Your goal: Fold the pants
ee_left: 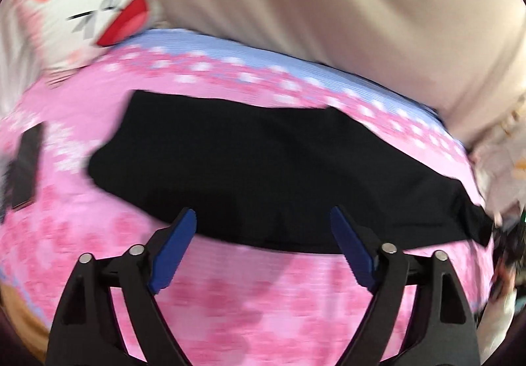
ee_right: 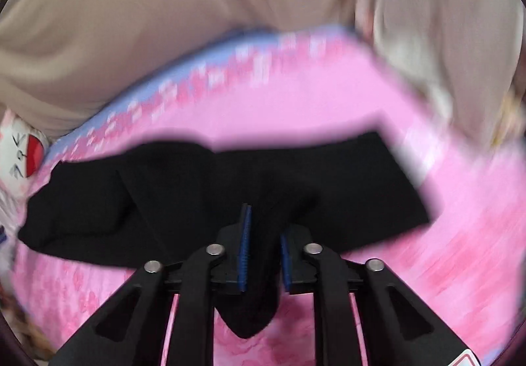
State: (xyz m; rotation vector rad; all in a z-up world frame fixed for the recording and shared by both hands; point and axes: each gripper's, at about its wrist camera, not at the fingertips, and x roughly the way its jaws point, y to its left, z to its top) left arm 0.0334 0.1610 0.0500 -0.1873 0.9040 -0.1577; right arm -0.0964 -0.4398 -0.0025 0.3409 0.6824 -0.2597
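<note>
A: Starting at the left, what's there?

B: In the left wrist view a white pillow [ee_left: 82,8] with a red mouth sits at the far left corner of the pink sheet [ee_left: 250,293]. A dark flat object [ee_left: 28,165] lies near the sheet's left edge; I can't tell what it is.

A: And the pants?

B: The black pants [ee_left: 263,169] lie spread across the middle of the sheet, just ahead of the left gripper [ee_left: 263,218]. Its jaws stand wide apart with nothing between them, their tips over the near hem.

A: Further right?

B: The right gripper [ee_right: 264,254] is closed on a bunch of the pants [ee_right: 197,188]. Cloth hangs down between its blue pads [ee_right: 245,251] towards the camera, and the rest stretches away to either side. A beige curtain [ee_right: 148,21] hangs behind the bed.
</note>
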